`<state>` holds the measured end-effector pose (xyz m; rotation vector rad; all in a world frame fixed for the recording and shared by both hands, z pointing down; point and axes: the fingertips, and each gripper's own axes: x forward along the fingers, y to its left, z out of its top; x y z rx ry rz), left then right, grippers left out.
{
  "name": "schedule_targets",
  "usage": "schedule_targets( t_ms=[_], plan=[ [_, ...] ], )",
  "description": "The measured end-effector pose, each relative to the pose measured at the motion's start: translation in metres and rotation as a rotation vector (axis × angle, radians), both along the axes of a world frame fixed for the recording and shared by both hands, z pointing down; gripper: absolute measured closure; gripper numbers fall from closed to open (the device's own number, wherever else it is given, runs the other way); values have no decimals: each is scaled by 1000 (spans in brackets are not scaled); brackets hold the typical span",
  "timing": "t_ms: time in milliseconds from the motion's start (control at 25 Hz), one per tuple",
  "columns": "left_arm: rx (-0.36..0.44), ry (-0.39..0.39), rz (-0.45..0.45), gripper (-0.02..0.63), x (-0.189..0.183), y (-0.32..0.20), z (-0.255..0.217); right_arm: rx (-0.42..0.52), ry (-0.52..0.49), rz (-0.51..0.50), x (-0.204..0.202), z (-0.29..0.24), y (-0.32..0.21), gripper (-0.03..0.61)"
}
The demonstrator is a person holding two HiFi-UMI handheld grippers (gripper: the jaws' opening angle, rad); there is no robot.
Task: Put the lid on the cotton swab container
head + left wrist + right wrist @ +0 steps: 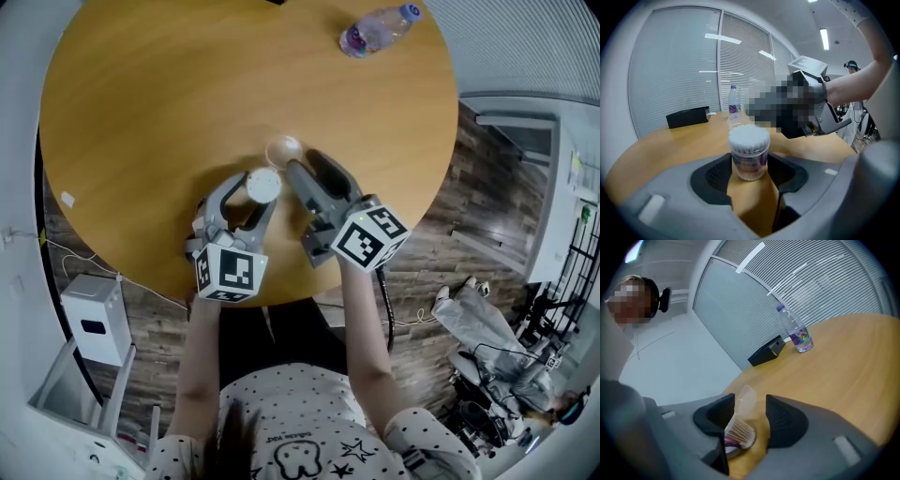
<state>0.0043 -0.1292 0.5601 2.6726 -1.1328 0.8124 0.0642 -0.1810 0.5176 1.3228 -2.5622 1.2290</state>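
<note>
The cotton swab container (263, 185) stands upright on the round wooden table (169, 103) near its front edge, its top uncovered and full of white swabs (749, 136). My left gripper (255, 193) is shut on it, a pad against each side of the container (750, 161). Its translucent lid (282, 150) lies just beyond the container. My right gripper (302, 161) stands open around the lid (746, 401), with a gap on the right pad's side. The container (738, 433) shows low in the right gripper view.
A water bottle (378, 28) lies at the table's far right, and shows standing in the left gripper view (734, 107). A black box (688, 116) sits at the far edge. A small white scrap (67, 199) lies on the left. The table's front edge is right under my grippers.
</note>
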Motion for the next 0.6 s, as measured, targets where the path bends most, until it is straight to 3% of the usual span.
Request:
schedule_targets(
  t_ms=[600],
  plan=[
    [-11,15,0,376,-1,0,0,-61,-199,23,-4,4,-8,368]
  ],
)
